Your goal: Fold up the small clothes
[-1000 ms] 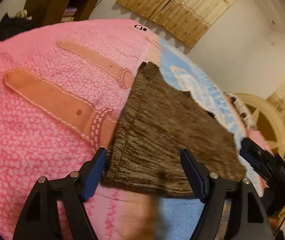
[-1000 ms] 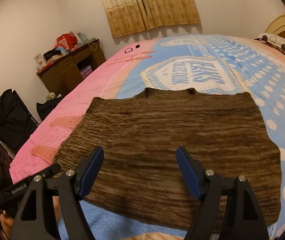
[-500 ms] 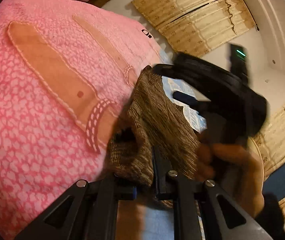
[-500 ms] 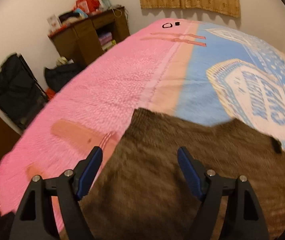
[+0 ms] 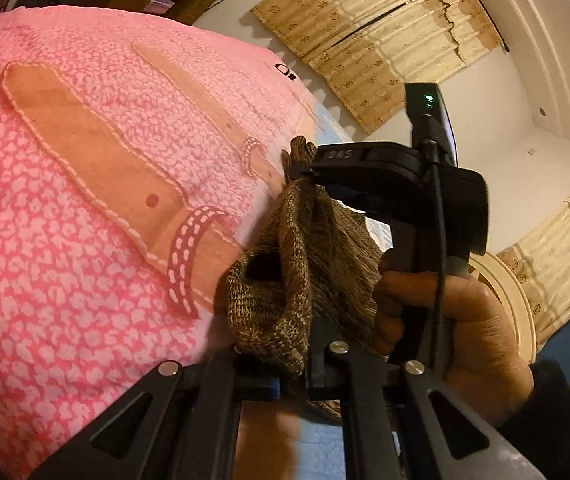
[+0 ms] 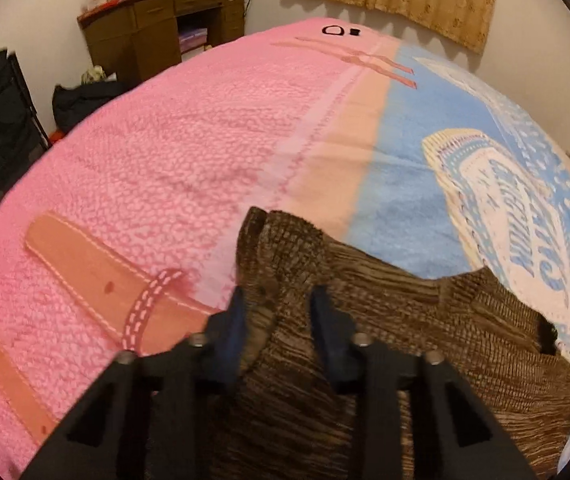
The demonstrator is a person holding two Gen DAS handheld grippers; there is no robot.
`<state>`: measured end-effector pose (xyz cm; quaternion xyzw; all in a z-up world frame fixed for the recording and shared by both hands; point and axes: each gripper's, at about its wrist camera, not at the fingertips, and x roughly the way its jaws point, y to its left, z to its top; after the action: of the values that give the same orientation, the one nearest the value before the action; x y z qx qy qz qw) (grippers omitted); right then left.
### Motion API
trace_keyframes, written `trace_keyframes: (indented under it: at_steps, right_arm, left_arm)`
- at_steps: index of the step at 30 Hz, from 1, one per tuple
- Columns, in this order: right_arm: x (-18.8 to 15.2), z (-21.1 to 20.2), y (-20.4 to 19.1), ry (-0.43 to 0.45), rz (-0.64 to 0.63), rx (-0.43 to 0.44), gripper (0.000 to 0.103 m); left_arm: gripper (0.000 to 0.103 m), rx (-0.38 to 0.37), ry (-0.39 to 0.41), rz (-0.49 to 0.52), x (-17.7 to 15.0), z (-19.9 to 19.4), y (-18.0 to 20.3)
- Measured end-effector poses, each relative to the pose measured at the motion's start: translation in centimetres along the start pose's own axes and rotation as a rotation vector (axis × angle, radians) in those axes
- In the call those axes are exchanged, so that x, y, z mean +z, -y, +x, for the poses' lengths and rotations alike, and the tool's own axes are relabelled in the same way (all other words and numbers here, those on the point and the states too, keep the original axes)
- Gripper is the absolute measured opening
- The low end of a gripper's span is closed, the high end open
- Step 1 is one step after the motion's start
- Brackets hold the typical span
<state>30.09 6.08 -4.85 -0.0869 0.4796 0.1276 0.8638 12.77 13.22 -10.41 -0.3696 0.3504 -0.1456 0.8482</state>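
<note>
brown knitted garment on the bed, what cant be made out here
- Left wrist view: most of the brown knitted garment is hidden behind the right gripper and hand.
- Left gripper: pads buried in bunched knit.
- Right wrist view: garment's near edge cut off by the frame; right gripper's closing jaws blurred.

Both grippers move in on the knit

Left gripper (image 5: 291, 376) has clamped the knit's (image 5: 281, 300) bunched corner; right gripper (image 6: 279, 312), swung across, is closing over its edge.

A coarse brown ribbed knit garment (image 6: 385, 340) is lying on a fuzzy, nubbly fleece blanket (image 6: 189, 160). Matt black plastic gripper arms are carrying shiny metal screws (image 5: 339, 346). A dark wooden desk (image 6: 157, 28) is showing at upper left.
</note>
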Motion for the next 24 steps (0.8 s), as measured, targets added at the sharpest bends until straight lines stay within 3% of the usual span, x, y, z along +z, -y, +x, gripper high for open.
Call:
trace_keyframes:
  at_steps: [6, 12, 19, 24]
  right_arm:
    - [-1.0, -3.8, 3.6, 0.096, 0.179, 0.180, 0.022]
    - [-1.5, -7.7, 7.2, 0.165, 0.258, 0.280, 0.022]
    - [-3.9, -12.1, 15.7, 0.208, 0.398, 0.332, 0.022]
    - [-6.6, -14.7, 21.1, 0.229, 0.427, 0.301, 0.022]
  left_arm:
    - [0.007, -0.017, 0.006, 0.111, 0.0, -0.9, 3.1]
    - [0.007, -0.082, 0.003, 0.280, 0.0, -0.7, 9.3]
    - [0.006, -0.155, -0.049, 0.471, -2.9, 1.3, 17.0]
    - [0.006, -0.218, -0.122, 0.580, -5.8, 4.3, 22.1]
